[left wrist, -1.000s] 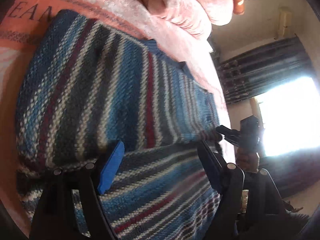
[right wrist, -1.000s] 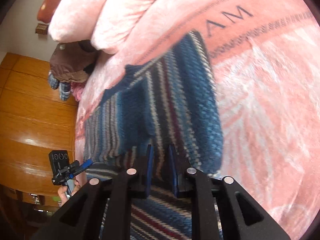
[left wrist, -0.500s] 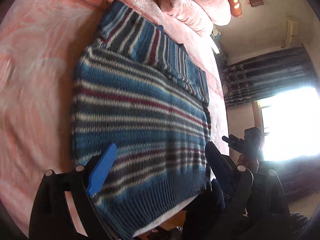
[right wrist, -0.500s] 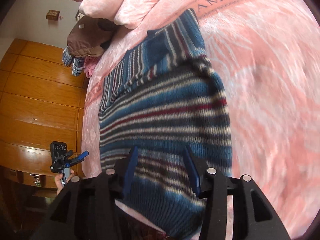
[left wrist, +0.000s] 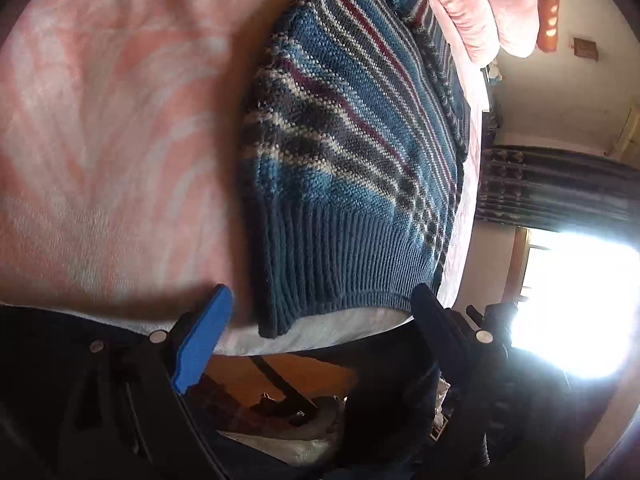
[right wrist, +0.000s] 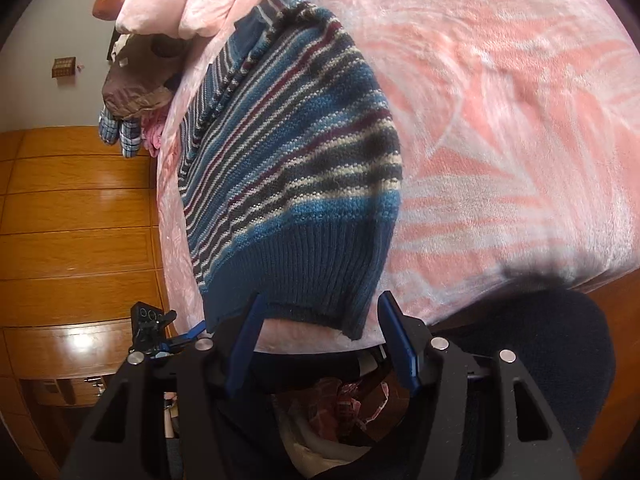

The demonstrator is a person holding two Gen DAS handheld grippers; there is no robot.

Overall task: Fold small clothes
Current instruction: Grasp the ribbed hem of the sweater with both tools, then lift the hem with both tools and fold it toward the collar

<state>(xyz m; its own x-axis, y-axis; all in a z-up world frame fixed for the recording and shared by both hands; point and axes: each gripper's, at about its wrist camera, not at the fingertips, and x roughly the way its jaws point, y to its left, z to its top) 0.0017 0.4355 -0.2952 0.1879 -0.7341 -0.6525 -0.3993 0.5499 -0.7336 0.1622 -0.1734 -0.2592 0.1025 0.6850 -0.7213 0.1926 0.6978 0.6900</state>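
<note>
– What are your grippers doing?
– My left gripper [left wrist: 320, 316] and right gripper [right wrist: 320, 336], bottom of frame, are both spread apart, empty.
– And the sweater?
– The striped knit sweater [right wrist: 296, 184] lies folded at centre on the pink blanket [right wrist: 500, 140].

We see a sweater [left wrist: 352, 132] knitted in blue, grey, white and maroon stripes, with a plain dark blue ribbed hem. The blanket [right wrist: 500, 128] under it is pink with a paler white leaf pattern. The left gripper [left wrist: 320, 320] and right gripper [right wrist: 320, 328] are black with blue fingers. The wardrobe [right wrist: 76, 216] is orange-brown wood; the curtain [left wrist: 556, 188] is dark, patterned.
</note>
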